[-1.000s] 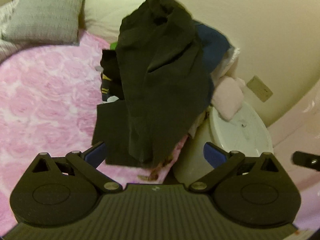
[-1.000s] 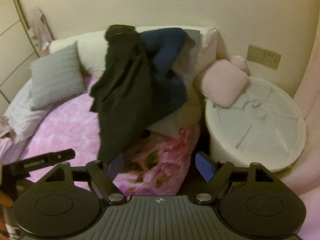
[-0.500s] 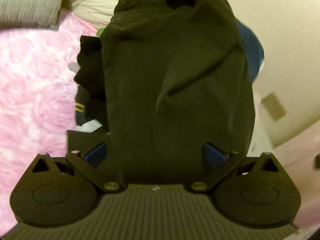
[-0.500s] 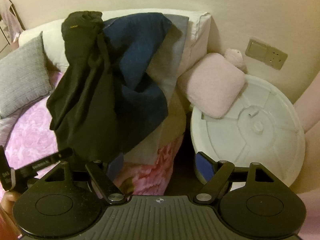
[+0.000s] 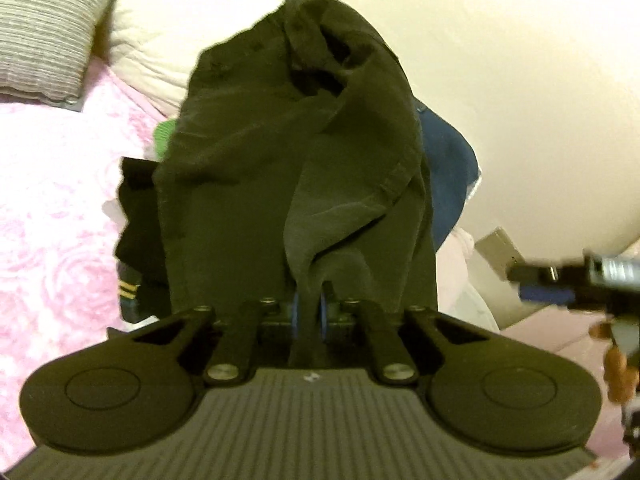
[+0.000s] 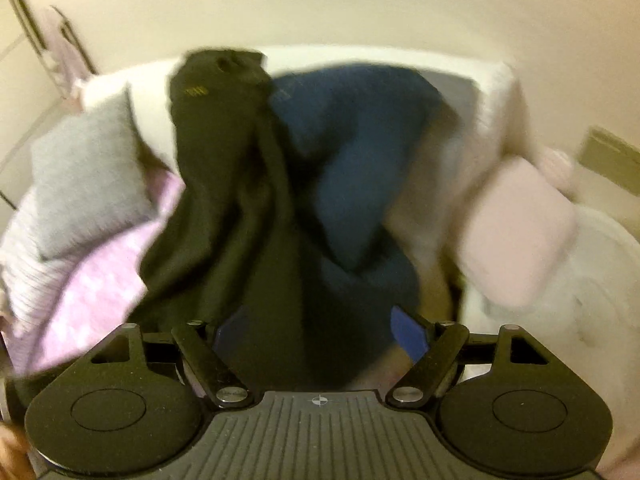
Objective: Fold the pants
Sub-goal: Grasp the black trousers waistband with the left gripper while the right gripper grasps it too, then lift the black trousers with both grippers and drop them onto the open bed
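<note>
Dark olive-black pants point(image 5: 288, 140) are draped over a heap of clothes on the bed. My left gripper point(image 5: 309, 312) is shut, and its blue pads pinch a fold of the pants' lower edge. In the right wrist view the same pants point(image 6: 224, 200) hang beside a navy garment point(image 6: 360, 152). My right gripper point(image 6: 316, 332) stands open at the foot of the heap. Dark cloth lies between its wide-apart blue pads, which do not press on it. This view is blurred by motion.
A pink flowered bedspread point(image 5: 52, 200) lies to the left, with a grey pillow point(image 5: 40, 20) and a cream pillow point(image 5: 168, 32) behind it. To the right stand a pink cushion point(image 6: 520, 232), a white round tub lid point(image 6: 600, 280) and a wall socket point(image 6: 612, 156).
Both grippers have moved in close to the clothes heap. The left gripper, open before, has shut on a fold of the dark pants. The right gripper stays open.
</note>
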{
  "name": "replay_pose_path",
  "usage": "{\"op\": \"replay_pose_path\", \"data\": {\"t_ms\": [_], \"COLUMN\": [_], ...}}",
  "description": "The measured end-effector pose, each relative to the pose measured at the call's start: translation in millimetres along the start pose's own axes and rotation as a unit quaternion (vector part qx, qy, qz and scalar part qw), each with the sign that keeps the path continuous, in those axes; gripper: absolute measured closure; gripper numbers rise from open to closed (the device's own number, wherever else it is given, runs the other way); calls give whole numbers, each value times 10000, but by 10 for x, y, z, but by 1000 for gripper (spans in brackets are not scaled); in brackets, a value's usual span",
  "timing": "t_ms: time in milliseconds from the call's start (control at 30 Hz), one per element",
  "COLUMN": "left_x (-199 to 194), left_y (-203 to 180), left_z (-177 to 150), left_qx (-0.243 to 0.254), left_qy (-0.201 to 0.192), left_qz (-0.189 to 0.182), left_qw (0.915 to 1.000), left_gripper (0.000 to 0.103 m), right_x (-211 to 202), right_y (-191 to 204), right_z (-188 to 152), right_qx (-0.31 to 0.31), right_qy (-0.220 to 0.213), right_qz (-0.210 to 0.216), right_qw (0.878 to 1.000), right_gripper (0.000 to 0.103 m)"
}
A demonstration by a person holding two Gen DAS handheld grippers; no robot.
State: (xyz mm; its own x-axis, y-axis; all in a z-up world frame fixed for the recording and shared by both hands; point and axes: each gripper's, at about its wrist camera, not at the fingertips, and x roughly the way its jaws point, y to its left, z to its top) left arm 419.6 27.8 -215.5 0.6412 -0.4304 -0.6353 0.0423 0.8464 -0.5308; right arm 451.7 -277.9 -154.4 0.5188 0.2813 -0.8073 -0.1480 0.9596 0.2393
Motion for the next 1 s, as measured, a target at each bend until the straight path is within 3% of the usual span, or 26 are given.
{"op": "replay_pose_path", "data": {"t_ms": [133, 233, 300, 400, 467, 533, 600, 633, 700, 733, 767, 833, 867, 933, 967, 1000], "left_x": [-96, -79, -29, 93, 187, 280, 380, 445, 541, 546, 523, 387, 297, 31, -101, -232], "left_y": [41, 142, 260, 388, 435, 449, 427, 404, 334, 303, 265, 177, 137, 44, -5, -58], "left_z": [-17, -62, -110, -221, -331, -413, -468, -490, -512, -501, -482, -430, -406, -365, -331, -299], "left_qx": [-67, -360, -738, -1264, -1541, -1799, -1935, -1933, -1852, -1793, -1744, -1608, -1605, -1723, -1724, -1672], "left_qy": [-58, -137, -122, 51, 128, 96, -23, -22, -20, -58, -108, -160, -286, -678, -877, -1057], "left_qz": [278, 681, 922, 1053, 1018, 959, 875, 938, 967, 943, 983, 1230, 1290, 1387, 1440, 1499], "left_qw": [9996, 9969, 9929, 9864, 9827, 9790, 9772, 9766, 9779, 9792, 9797, 9792, 9781, 9729, 9705, 9687], "left_gripper": [96, 91, 59, 29, 19, 19, 20, 26, 60, 70, 83, 91, 96, 98, 99, 99], "right_x": [175, 343, 498, 780, 954, 1115, 1275, 1327, 1399, 1435, 1455, 1434, 1395, 1237, 1143, 967], "right_y": [185, 312, 333, 298, 236, 115, 31, 16, -17, -14, -2, 65, 97, 141, 175, 223], "right_z": [359, 661, 874, 1176, 1337, 1478, 1586, 1607, 1656, 1686, 1712, 1754, 1774, 1776, 1762, 1758], "right_qx": [-241, -484, -482, -373, -215, 9, 191, 253, 296, 252, 147, -243, -419, -602, -963, -1136], "right_qy": [-226, -438, -477, -386, -317, -162, 38, 138, 274, 296, 277, 276, 234, 79, 181, -94], "right_qz": [389, 653, 873, 1082, 1124, 1393, 1711, 1855, 2102, 2224, 2366, 2357, 2388, 2475, 2890, 3062], "right_qw": [9987, 9957, 9939, 9927, 9929, 9901, 9851, 9822, 9768, 9742, 9711, 9711, 9699, 9670, 9523, 9451], "right_gripper": [27, 27, 27, 27, 27, 27, 27, 27, 27, 28, 54, 64, 78, 86, 92, 92]}}
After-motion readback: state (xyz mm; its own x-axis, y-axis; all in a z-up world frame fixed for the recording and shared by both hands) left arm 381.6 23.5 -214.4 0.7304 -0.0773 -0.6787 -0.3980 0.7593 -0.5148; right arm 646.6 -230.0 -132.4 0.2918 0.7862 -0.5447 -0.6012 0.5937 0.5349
